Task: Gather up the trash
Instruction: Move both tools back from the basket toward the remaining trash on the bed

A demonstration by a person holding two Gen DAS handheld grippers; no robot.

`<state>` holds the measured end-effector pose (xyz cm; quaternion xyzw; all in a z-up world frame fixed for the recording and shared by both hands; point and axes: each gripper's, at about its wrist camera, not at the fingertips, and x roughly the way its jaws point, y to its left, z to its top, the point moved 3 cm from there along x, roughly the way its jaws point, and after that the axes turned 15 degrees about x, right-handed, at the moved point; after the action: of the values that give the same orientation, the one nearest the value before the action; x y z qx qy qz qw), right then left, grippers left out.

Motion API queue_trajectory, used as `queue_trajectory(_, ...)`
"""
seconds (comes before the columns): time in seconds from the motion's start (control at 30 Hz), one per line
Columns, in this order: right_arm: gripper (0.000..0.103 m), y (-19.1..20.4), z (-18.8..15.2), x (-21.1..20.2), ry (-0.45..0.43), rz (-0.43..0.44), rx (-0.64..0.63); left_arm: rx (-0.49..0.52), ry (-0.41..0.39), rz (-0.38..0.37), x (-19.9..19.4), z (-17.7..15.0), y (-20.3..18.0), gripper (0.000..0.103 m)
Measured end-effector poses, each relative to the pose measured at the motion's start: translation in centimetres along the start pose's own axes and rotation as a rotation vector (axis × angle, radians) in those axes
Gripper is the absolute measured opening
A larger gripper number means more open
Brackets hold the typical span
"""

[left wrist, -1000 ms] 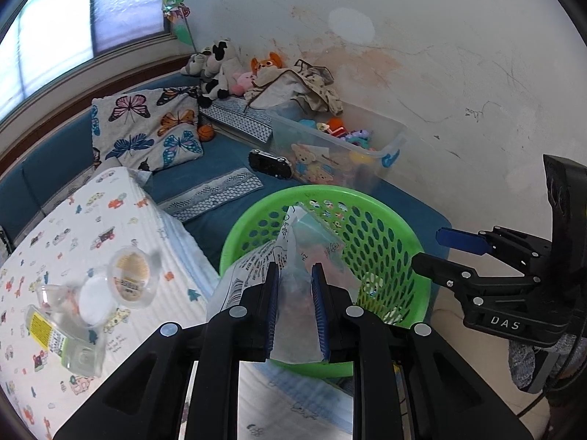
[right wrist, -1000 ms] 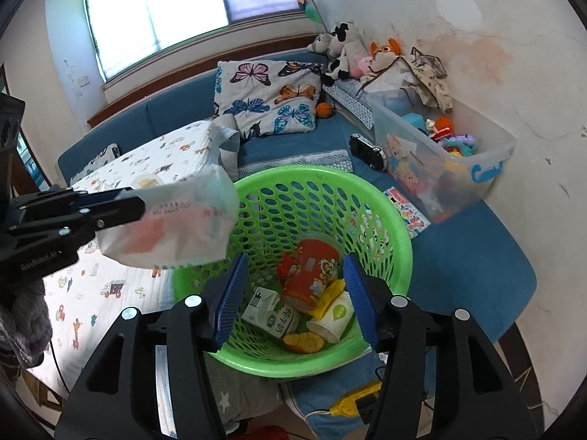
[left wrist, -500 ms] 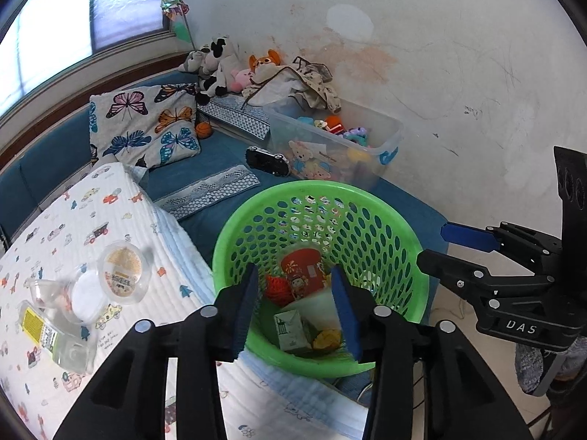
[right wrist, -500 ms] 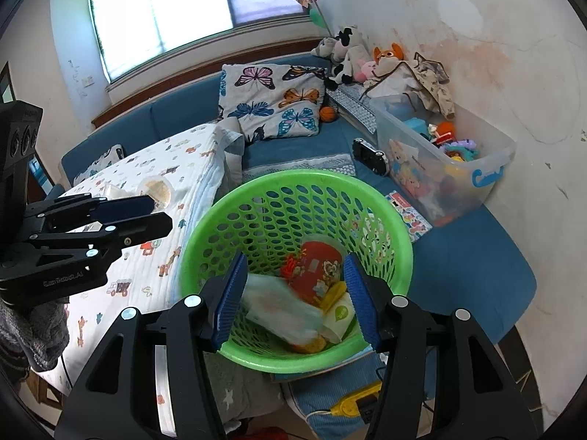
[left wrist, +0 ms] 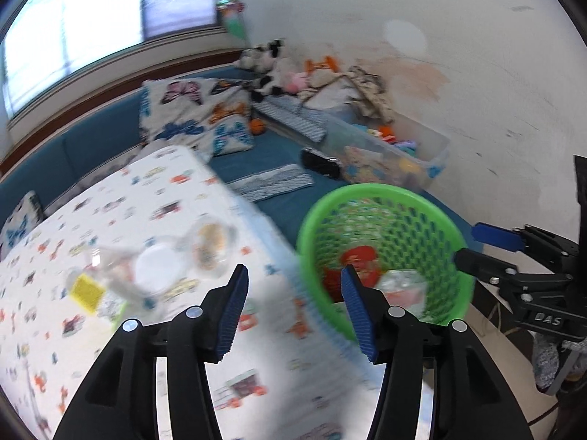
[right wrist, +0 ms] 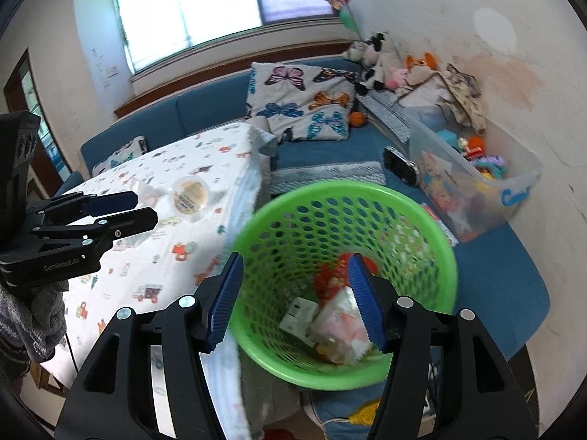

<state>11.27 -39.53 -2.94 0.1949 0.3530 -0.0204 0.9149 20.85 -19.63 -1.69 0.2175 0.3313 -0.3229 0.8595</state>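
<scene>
Left gripper (left wrist: 291,289) wide open, empty, angled over tabletop (left wrist: 176,198) toward plastic containers (left wrist: 157,271): likely next trash. Right gripper (right wrist: 295,282) open, empty, above green basket (right wrist: 445,256) holding wrapper (right wrist: 339,324).

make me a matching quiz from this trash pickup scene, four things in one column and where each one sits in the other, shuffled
Things:
1. white wrapper
2. round lidded cup
3. orange ball
4. toys

Places:
A. on the printed tablecloth
B. in the clear plastic bin
C. in the green basket
D. on the blue couch by the butterfly pillow

Pairs: 1-C, 2-A, 3-D, 4-B
</scene>
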Motion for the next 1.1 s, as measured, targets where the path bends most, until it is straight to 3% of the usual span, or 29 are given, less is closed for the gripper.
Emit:
queue_trajectory(0.3,0.064,5.4,0.9,2.7,0.023,0.063,-0.084,-0.188,0.067,0.144,-1.3,-3.5,8.9,0.056)
queue_trajectory(0.57,0.067,9.4,1.7,7.0,0.095,0.129,-0.121,-0.313,0.103,0.230,-2.2,-5.9,14.4,0.061)
queue_trajectory(0.83,0.079,12.5,1.7,12.0,0.146,0.160,-0.202,-0.405,0.132,0.257,-1.9,-7.5,18.0,0.068)
queue_trajectory(1.1,0.083,13.7,1.6,17.0,0.190,0.179,-0.233,-0.462,0.163,0.233,0.2,-7.7,19.5,0.072)
